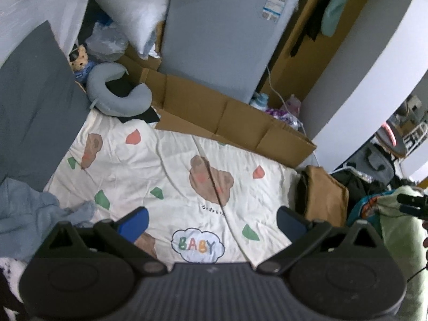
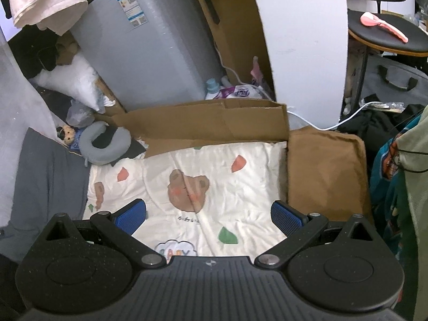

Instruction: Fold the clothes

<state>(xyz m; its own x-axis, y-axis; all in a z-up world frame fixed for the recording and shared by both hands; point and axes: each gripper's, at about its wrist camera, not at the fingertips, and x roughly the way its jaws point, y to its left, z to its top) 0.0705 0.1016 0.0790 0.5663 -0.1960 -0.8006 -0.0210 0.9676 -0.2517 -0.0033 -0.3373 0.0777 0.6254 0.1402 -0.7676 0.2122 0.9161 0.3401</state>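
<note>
A cream quilted blanket printed with brown bears, green and coral shapes and a "BABY" cloud (image 1: 171, 165) lies spread flat and serves as the landmark here. Beyond its far edge stands a tall grey appliance with a blue-and-white label (image 1: 227, 32), and between the two runs a flattened brown cardboard box (image 1: 227, 117) that touches the blanket's far edge. Against the blanket's left edge lies a dark grey sheet (image 1: 34, 107). At the blanket's right edge sits a folded brown garment (image 2: 326, 174), touching it. A crumpled light blue garment (image 1: 29, 211) rests at the blanket's near-left corner, partly on the grey sheet. On the blanket's far-left corner lies a grey U-shaped neck pillow (image 1: 117, 93), with a small plush toy in a blue outfit (image 1: 80, 61) just beyond it. The left hand-held gripper (image 1: 212, 220) hovers above the blanket's near edge, its blue-padded fingers (image 1: 133, 224) spread wide apart with nothing between them. The right hand-held gripper (image 2: 208, 215) hangs over the same near part of the blanket, its fingers likewise wide apart and empty.
</note>
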